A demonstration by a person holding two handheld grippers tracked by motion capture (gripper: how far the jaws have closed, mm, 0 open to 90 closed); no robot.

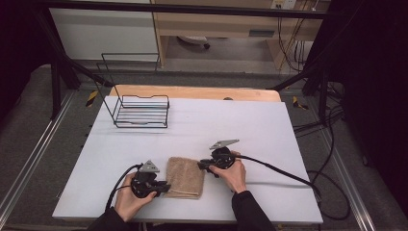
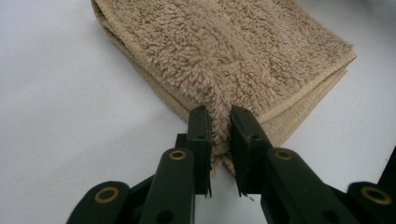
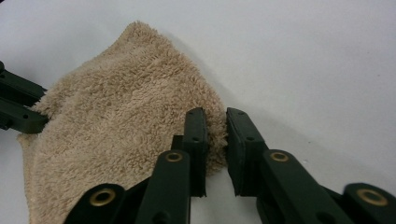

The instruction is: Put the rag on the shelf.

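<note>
We see a folded tan towel (image 1: pixel 185 177) lying flat near the front edge of the desk (image 1: pixel 250 125), between the two grippers. The left gripper (image 1: pixel 165 187) has its fingers (image 2: pixel 200 135) pressed together on a pinch of pile at the towel's near-left corner. The right gripper (image 1: pixel 201 165) has its fingers (image 3: pixel 196 135) clamped on the towel's far-right edge, where the cloth bunches up between them. Around the towel the white desk surface lies bare on every side, with wide room toward the back and right. At the back left stands a black wire rack (image 1: pixel 142 111), well apart from the towel, and we see nothing in it.
</note>
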